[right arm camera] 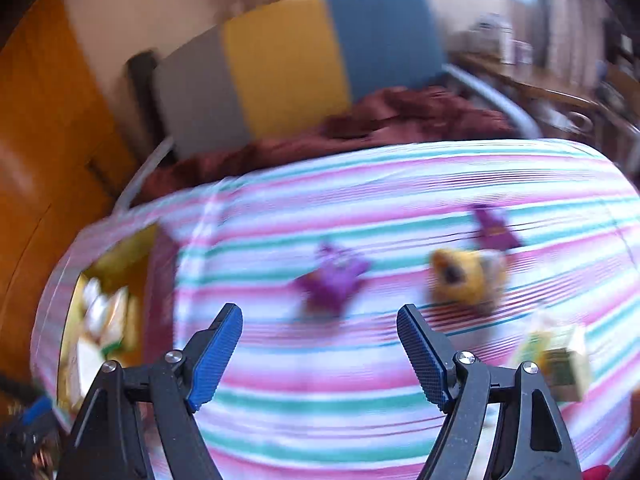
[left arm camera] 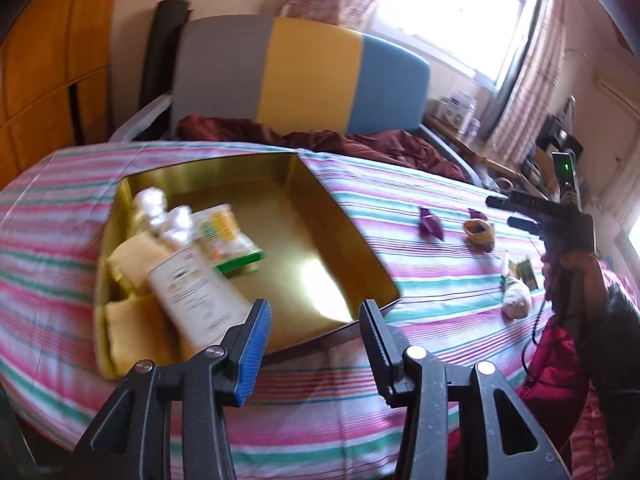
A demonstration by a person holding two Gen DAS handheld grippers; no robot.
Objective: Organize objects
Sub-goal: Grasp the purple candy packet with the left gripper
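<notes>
A gold tin box lies open on the striped tablecloth. It holds a white tube, a green-and-white packet, yellow pouches and a crumpled white wrapper. My left gripper is open and empty above the box's near edge. My right gripper is open and empty over the cloth, also seen in the left wrist view. Ahead of it lie a purple wrapper, a yellow ring-shaped thing, a second purple wrapper and a small green-yellow packet. The box shows at left.
A white crumpled ball lies near the table's right side. A chair with grey, yellow and blue back stands behind the table, with dark red cloth on it. A wooden cabinet is at left. The right wrist view is blurred.
</notes>
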